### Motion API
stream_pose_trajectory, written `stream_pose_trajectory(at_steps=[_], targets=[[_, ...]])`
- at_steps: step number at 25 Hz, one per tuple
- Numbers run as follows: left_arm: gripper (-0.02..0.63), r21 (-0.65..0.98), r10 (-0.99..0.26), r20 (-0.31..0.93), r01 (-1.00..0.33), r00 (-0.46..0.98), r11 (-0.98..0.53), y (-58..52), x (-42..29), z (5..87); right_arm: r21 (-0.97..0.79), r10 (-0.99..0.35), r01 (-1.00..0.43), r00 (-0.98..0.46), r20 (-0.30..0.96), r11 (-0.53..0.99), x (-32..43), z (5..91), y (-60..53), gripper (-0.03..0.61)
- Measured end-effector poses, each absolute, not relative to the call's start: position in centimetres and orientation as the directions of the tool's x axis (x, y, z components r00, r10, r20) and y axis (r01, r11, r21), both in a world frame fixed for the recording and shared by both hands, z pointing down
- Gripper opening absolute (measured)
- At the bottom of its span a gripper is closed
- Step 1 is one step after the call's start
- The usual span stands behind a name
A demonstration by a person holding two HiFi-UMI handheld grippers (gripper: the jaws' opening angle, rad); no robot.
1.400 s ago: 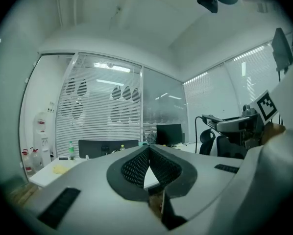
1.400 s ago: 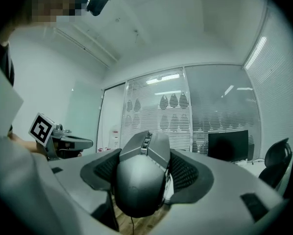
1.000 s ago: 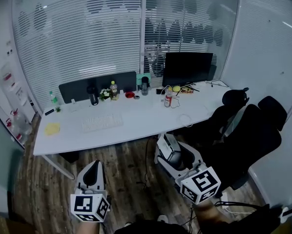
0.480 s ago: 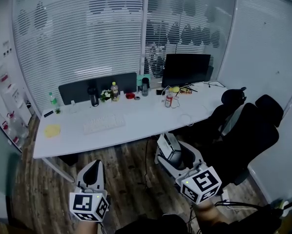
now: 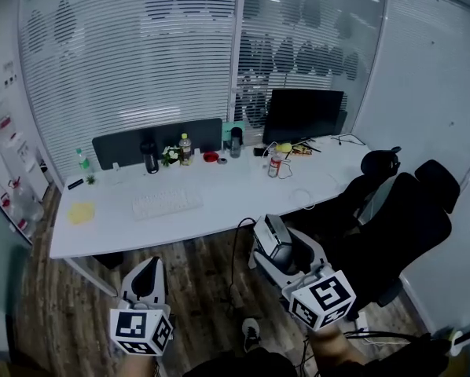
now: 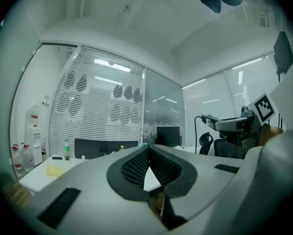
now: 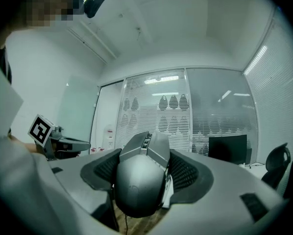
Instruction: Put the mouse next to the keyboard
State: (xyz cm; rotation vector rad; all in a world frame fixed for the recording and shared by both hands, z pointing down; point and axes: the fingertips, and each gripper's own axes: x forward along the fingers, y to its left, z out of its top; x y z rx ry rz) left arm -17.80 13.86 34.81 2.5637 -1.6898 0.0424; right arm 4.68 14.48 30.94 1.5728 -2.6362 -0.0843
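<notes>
A grey computer mouse (image 5: 273, 234) sits between the jaws of my right gripper (image 5: 279, 247), held in the air over the wood floor, short of the desk. In the right gripper view the mouse (image 7: 141, 175) fills the gap, with both pads of the right gripper (image 7: 142, 168) against its sides. A white keyboard (image 5: 166, 203) lies on the white desk (image 5: 219, 206), left of centre. My left gripper (image 5: 146, 267) hangs low at the left, also short of the desk. In the left gripper view the left gripper (image 6: 149, 154) has its jaws together on nothing.
On the desk's far side stand a dark monitor (image 5: 302, 116), bottles (image 5: 185, 148), a can (image 5: 273, 163) and a dark divider (image 5: 156, 142). A yellow cloth (image 5: 81, 212) lies at the left end. Black office chairs (image 5: 400, 218) crowd the right. A dark cable (image 5: 236, 246) hangs by the desk edge.
The view has drifted a little, and the desk sits slightly lower and nearer in the frame. A shoe has come into view at the bottom. Both grippers keep their pose, the mouse still held.
</notes>
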Motion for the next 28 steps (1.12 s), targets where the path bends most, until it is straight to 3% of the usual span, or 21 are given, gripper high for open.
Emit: stream_pose_trajectory(at_steps=[19,28], targets=[[0.029,0.085,-0.967,0.072,-0.967,0.245,-0.239,0.4,-12.0,34.4,0.127,-0.767,-0.760,-0.642,0.005,0.637,9.2,30.5,-1.4,0.301],[0.029,-0.010,-0.983,0.074,-0.986,0.168,-0.169,-3.7,-9.9,33.7,0.094,-0.724,-0.722,-0.689,-0.013,0.685,11.5,30.6,-6.0,0.301]])
